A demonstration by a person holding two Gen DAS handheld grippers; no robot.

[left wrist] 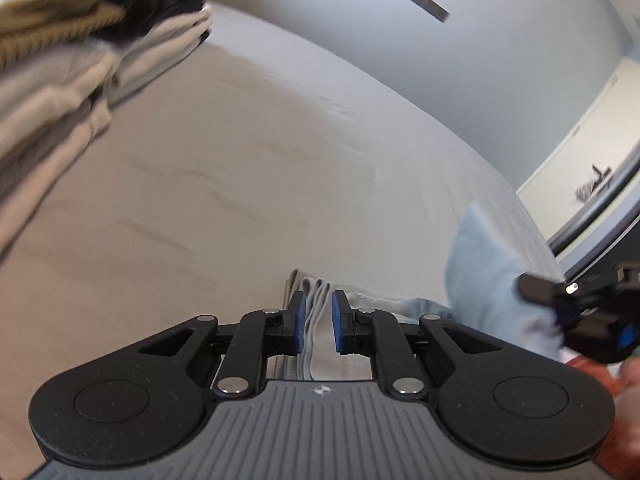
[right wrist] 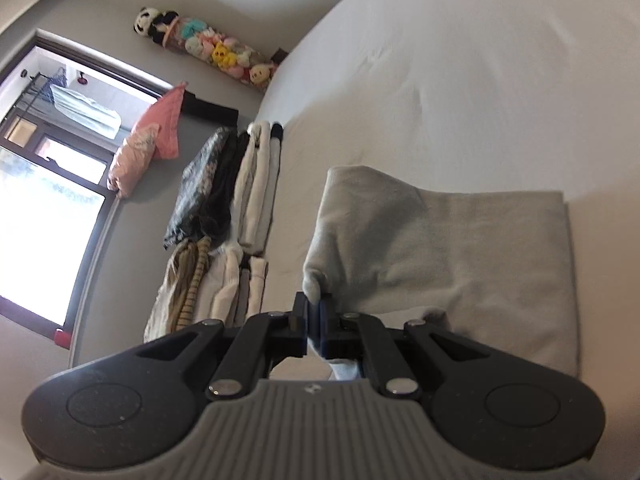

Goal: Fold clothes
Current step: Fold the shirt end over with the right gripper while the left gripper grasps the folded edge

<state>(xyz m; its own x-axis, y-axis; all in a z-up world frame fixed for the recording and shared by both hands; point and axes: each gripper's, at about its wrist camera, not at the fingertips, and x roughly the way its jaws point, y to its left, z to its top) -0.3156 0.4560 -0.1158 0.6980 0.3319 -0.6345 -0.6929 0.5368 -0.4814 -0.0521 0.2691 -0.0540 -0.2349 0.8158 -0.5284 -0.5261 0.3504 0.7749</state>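
Observation:
A pale grey garment [right wrist: 440, 248] lies folded on the white bed [right wrist: 460, 60], with its left corner lifted. My right gripper [right wrist: 314, 316] is shut on that raised corner. In the left wrist view, my left gripper [left wrist: 319, 320] is shut on several stacked layers of the same garment [left wrist: 488, 272], whose cloth rises to the right. There the right gripper [left wrist: 524, 288] also shows, pinching the cloth, with a person's hand [left wrist: 632, 380] behind it.
A stack of folded clothes [right wrist: 248, 184] sits along the bed's left side, blurred at top left in the left wrist view [left wrist: 60, 80]. Beyond it are pink pillows [right wrist: 152, 140], a row of stuffed toys [right wrist: 208, 44] and a window [right wrist: 40, 200]. The bed sheet [left wrist: 240, 180] stretches ahead.

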